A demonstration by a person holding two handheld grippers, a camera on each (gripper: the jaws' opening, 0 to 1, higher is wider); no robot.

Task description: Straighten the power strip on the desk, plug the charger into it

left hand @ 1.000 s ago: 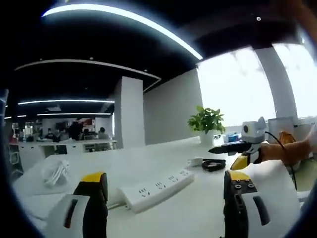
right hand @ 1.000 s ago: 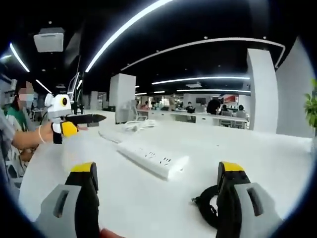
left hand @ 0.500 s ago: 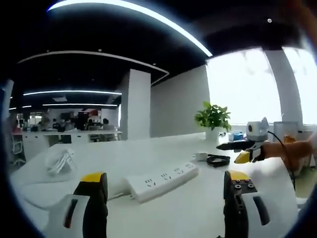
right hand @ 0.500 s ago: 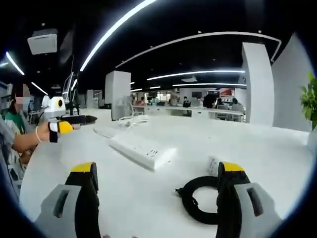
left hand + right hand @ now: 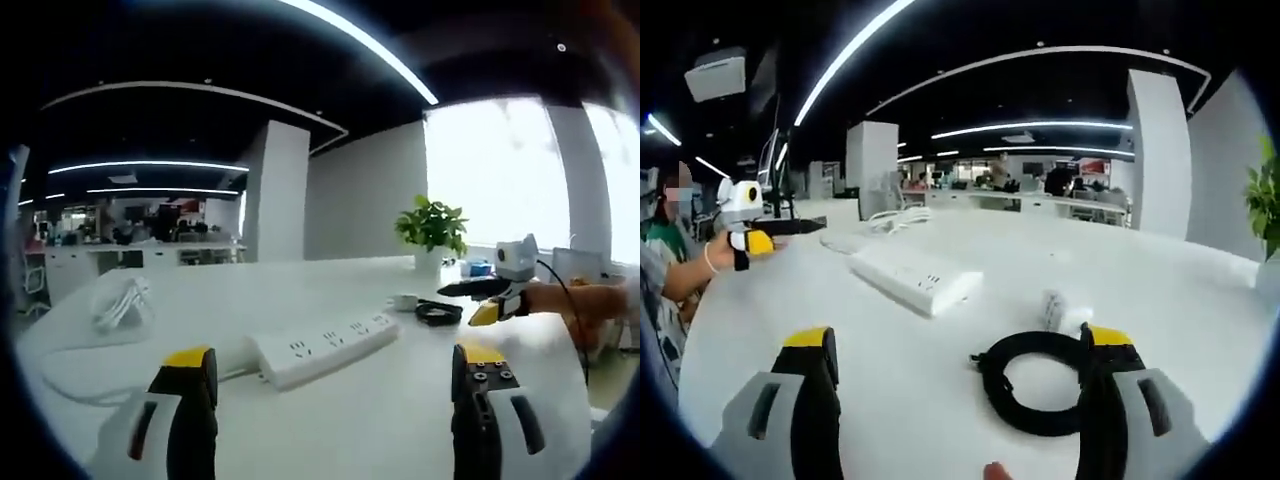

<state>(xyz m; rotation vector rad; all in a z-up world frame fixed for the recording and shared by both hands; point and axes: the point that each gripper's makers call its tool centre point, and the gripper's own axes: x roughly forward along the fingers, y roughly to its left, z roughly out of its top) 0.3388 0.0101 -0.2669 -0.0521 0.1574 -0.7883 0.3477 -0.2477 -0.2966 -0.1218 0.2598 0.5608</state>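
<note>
While both claws stand spread and empty, the power strip point(image 5: 322, 346) lies skewed at centre frame. The charger point(image 5: 1060, 311), apparently the white block beside the coiled black cable point(image 5: 1035, 380), sits lower right. Square the strip first, pushing its ends evenly.

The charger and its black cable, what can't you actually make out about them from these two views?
- Charger, right gripper view: its prongs are too small and blurred to tell.
- Black cable, right gripper view: one side of the coil runs behind the right gripper's jaw.
- Charger and cable, left gripper view: too small and distant for any detail.
- Power strip, left gripper view: its near end sits behind the left gripper's jaw.
</note>
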